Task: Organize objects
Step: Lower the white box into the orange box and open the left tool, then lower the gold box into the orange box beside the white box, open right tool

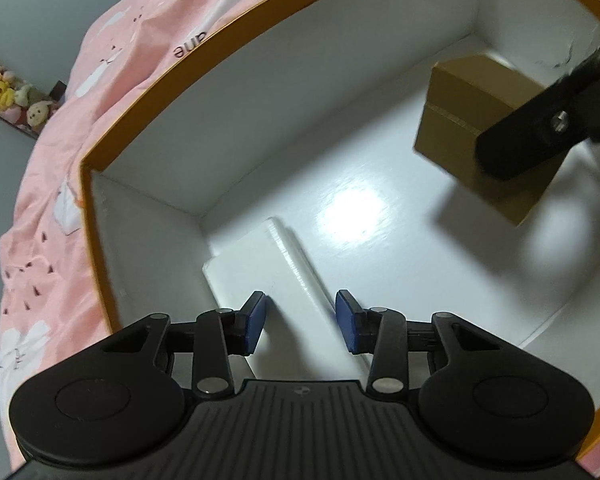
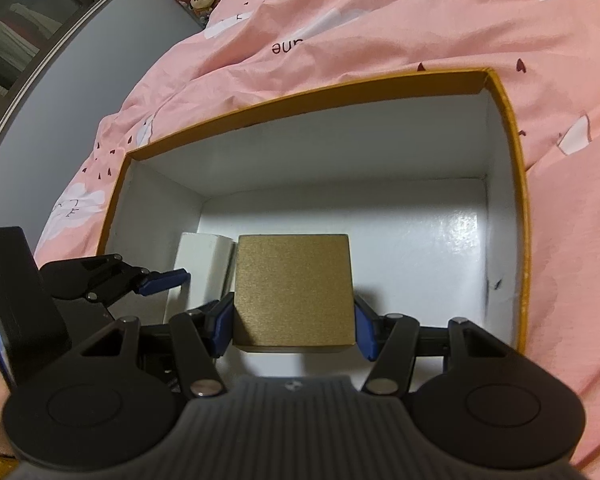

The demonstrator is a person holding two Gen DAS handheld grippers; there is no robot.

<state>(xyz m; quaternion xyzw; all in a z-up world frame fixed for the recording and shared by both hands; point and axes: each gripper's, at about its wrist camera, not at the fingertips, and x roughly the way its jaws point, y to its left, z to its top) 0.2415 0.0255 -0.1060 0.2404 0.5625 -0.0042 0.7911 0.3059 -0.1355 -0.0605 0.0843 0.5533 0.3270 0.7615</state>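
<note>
Orange-rimmed storage box (image 2: 518,208) lying on the pink bedspread (image 2: 380,20), white inside. Right tool (image 2: 294,322) clamped on a brown cardboard box (image 2: 294,288), pads pressed to its left and right faces, box raised over the storage box floor with its shadow thrown beneath in the left wrist view. White box (image 1: 260,264) resting on the floor in the near left corner, close to the left wall. Left tool (image 1: 300,320) half spread around that white box, blue pads (image 1: 256,318) either side; cannot tell whether they press on it or stand just off.

Probably placing the brown box next to the white one. Best lowered level, bottom face flat to the floor, then slid left until just beside the white box, leaving the right side free for more things. Worth letting go only once the base sits flat, not on the white box's edge. Left tool better kept clear of the brown box's path, or the two tools may knock.
</note>
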